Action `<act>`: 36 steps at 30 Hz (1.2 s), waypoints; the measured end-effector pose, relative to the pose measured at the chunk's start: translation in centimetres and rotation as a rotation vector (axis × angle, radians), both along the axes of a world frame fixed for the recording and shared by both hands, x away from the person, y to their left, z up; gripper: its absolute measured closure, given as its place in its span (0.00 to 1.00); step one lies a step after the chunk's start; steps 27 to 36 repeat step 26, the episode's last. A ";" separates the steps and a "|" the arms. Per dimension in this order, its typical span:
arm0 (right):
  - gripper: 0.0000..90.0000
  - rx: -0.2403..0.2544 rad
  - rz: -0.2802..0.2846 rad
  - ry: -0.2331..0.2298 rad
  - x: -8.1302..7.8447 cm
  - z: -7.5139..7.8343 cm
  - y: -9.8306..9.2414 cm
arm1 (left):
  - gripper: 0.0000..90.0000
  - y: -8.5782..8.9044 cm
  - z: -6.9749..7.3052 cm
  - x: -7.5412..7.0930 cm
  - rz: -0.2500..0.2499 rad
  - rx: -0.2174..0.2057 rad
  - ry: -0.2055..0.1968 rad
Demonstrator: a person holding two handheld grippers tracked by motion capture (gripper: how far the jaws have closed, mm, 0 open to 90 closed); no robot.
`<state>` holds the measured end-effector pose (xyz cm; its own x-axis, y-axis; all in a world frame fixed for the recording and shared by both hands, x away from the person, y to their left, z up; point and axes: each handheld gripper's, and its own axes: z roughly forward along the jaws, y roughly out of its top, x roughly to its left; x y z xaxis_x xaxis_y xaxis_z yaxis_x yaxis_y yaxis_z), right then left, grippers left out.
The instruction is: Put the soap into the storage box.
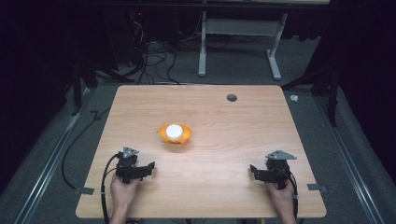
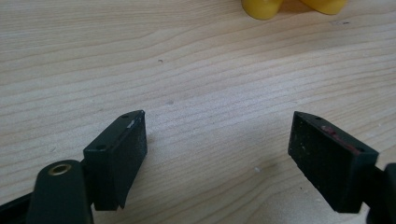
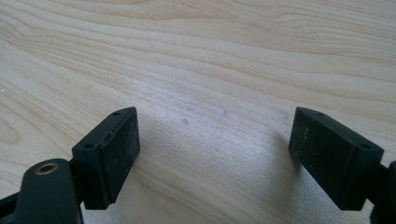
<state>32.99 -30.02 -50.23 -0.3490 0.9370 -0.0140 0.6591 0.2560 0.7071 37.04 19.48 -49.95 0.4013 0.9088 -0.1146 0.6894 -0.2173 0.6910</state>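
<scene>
Jaws of left gripper (image 1: 150,166) and right gripper (image 1: 252,169) spread wide, empty, low over pale wooden table (image 1: 224,140). Orange scalloped plastic bowl holding a white round lid (image 1: 175,132) at table centre, nearer the left. Best approached level, straddling the rim squarely. Hands at near edge, angled inward.

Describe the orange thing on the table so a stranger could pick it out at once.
Start from the wooden table. Near its middle, ahead of the left gripper and nearer to it than to the right gripper, sits a small orange bowl-like holder with a white round top. It alone on the tabletop is brightly coloured.
</scene>
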 end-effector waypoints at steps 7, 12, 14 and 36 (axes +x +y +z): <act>0.19 0.001 -0.001 0.001 0.0 0.0 0.0 | 0.22 -0.5 -0.2 -0.1 -0.005 0.048 -0.028; 0.19 0.000 0.001 0.000 0.0 0.0 0.0 | 0.20 -1.0 -0.7 -0.4 0.002 0.075 -0.067; 0.19 0.000 0.001 0.000 0.0 0.0 0.0 | 0.19 -1.0 -0.8 -0.5 0.009 0.066 -0.082; 0.19 0.000 -0.001 0.001 0.0 0.0 0.0 | 0.18 -1.1 -0.8 -0.6 0.007 0.067 -0.079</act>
